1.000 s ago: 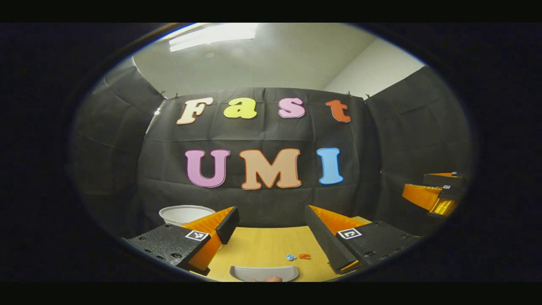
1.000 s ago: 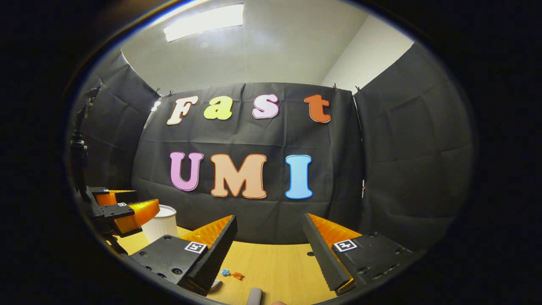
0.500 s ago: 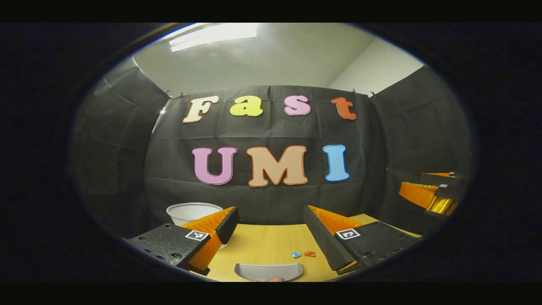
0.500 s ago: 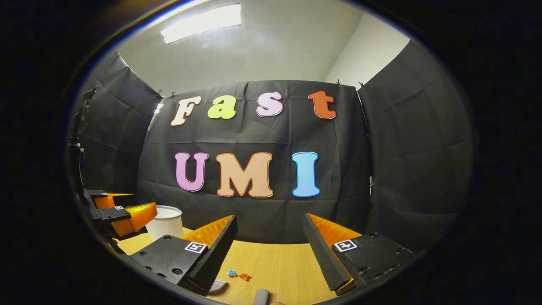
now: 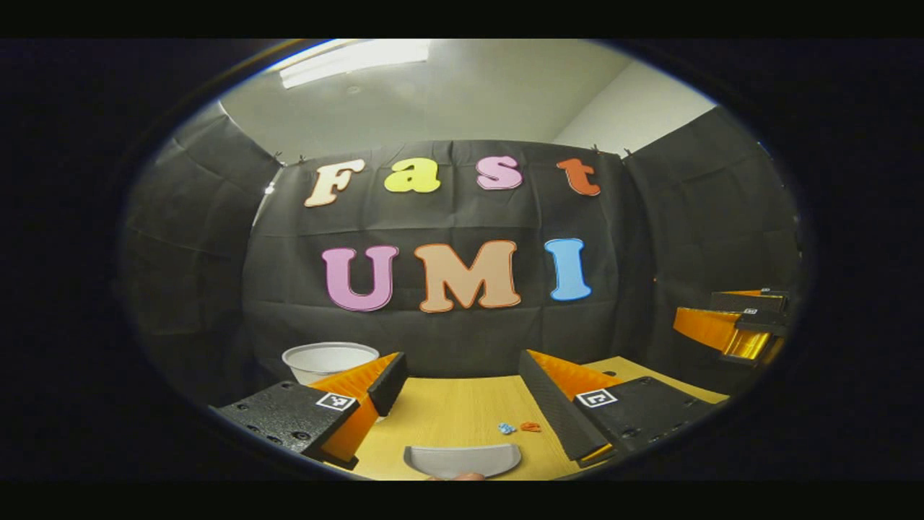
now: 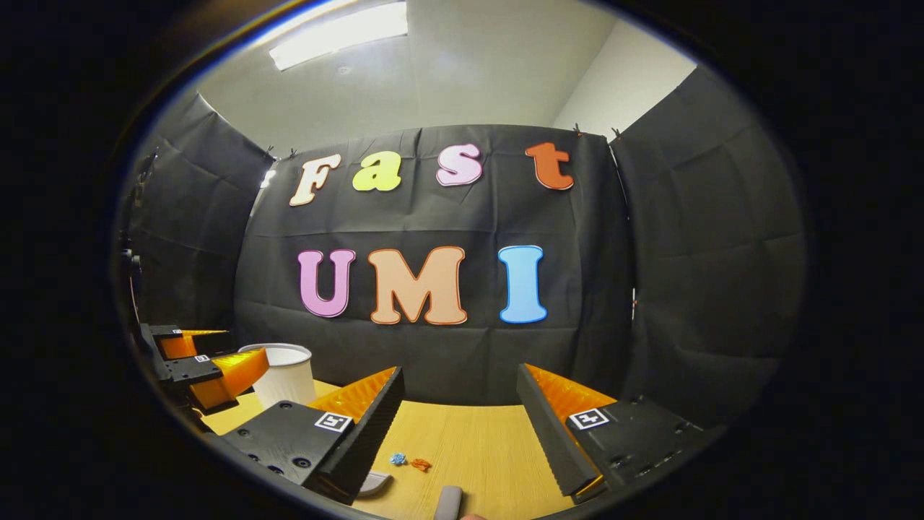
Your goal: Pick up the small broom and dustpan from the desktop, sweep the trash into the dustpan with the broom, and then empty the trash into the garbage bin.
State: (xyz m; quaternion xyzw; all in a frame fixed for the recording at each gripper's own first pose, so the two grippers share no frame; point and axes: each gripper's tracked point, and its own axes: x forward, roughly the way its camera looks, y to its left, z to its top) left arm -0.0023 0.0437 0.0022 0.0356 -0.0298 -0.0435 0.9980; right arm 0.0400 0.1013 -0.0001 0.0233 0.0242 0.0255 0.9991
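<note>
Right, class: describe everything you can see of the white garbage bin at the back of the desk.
The garbage bin is a white, round, open-topped tub with faintly ribbed, plastic-looking walls and a rolled rim. It stands upright on the wooden desk, near the back edge by the black cloth wall. From the left gripper view its inside looks pale; the bottom is hidden. The left gripper partly overlaps it in the right gripper view; whether they touch cannot be told.

Both views now show more of the desktop [image 6: 476, 440].
</note>
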